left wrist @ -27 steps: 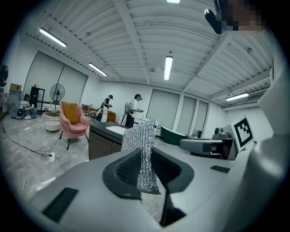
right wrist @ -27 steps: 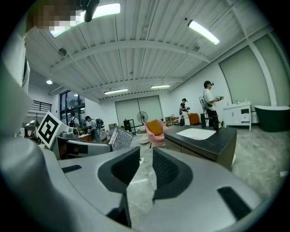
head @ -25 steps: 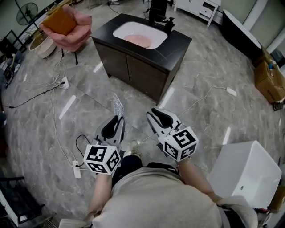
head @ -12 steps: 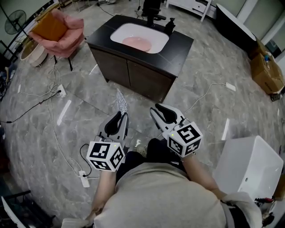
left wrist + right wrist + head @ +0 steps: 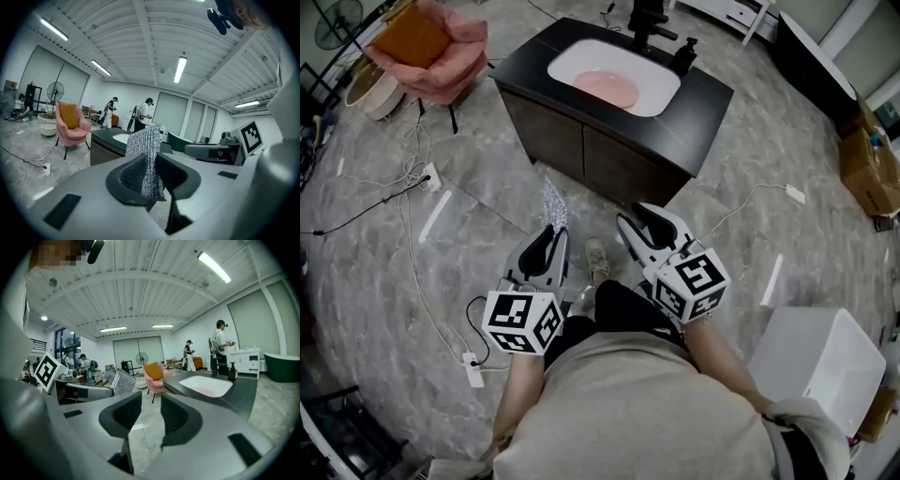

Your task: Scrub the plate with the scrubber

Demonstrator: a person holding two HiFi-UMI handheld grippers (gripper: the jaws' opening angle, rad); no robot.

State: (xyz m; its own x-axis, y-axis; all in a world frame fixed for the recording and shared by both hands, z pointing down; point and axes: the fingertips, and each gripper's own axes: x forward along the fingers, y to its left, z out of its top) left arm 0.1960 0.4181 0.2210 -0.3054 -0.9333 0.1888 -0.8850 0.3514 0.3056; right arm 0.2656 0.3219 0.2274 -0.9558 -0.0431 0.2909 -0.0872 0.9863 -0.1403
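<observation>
A pink plate [image 5: 608, 87] lies in the white sink [image 5: 572, 61] of a dark vanity cabinet [image 5: 609, 150] ahead of me; the plate [image 5: 205, 391] also shows in the right gripper view. My left gripper [image 5: 551, 238] is shut on a silver mesh scrubber [image 5: 551, 203], which sticks up past the jaws [image 5: 145, 159]. My right gripper [image 5: 639, 223] is level with it at the right, its jaws opening with nothing between them [image 5: 149, 420]. Both grippers are held over the floor, short of the cabinet front.
A black faucet [image 5: 648, 16] and a soap bottle [image 5: 682, 56] stand at the sink's back. A pink chair [image 5: 427, 52] with an orange cushion is at the far left, cables and a power strip [image 5: 473, 370] on the floor, a white box [image 5: 825, 366] at right. People stand in the distance.
I have walked closer to the vanity, which sits nearer and more central in the head view. Both grippers came forward with me, the scrubber still held.
</observation>
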